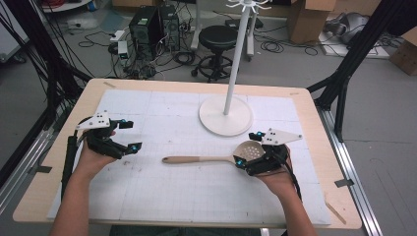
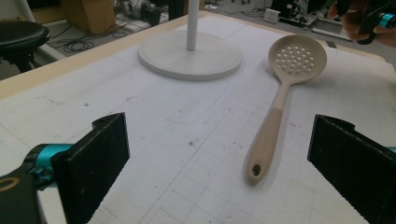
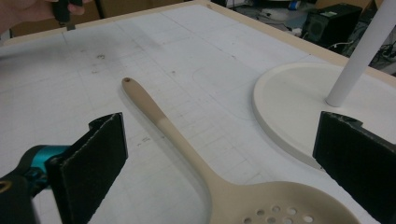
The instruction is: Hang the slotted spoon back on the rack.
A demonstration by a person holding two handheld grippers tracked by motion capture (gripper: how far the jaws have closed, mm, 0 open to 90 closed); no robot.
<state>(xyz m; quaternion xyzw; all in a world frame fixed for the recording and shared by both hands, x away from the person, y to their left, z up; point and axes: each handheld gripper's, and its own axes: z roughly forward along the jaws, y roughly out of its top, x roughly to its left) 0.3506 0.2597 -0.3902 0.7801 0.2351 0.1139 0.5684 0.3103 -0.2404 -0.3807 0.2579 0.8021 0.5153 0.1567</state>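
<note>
The desk (image 1: 314, 147), a light wooden top under a white gridded mat (image 1: 172, 187), carries everything here. At its far middle stands a white rack (image 1: 225, 114) with a round flat base and a thin upright pole; its hooks show at the top of the high view.

Near of that base lies a beige slotted spoon (image 1: 206, 159), flat on the mat with its handle pointing left and its perforated bowl to the right. The handle end has a small hanging hole, seen in the left gripper view (image 2: 255, 170).

The left gripper (image 1: 129, 135) sits at the left of the desk, held in the person's left hand (image 1: 91, 160), well apart from the spoon's handle end. Its jaws stand wide open with nothing between them; the left gripper view looks along them toward the spoon.

The right gripper (image 1: 247, 149) is at the right, held in the right hand (image 1: 278, 179), just beside the spoon's bowl. Its jaws are also spread wide and grip nothing; in the right gripper view the bowl (image 3: 285, 205) lies between and below them, though whether either jaw touches it cannot be told.
</note>
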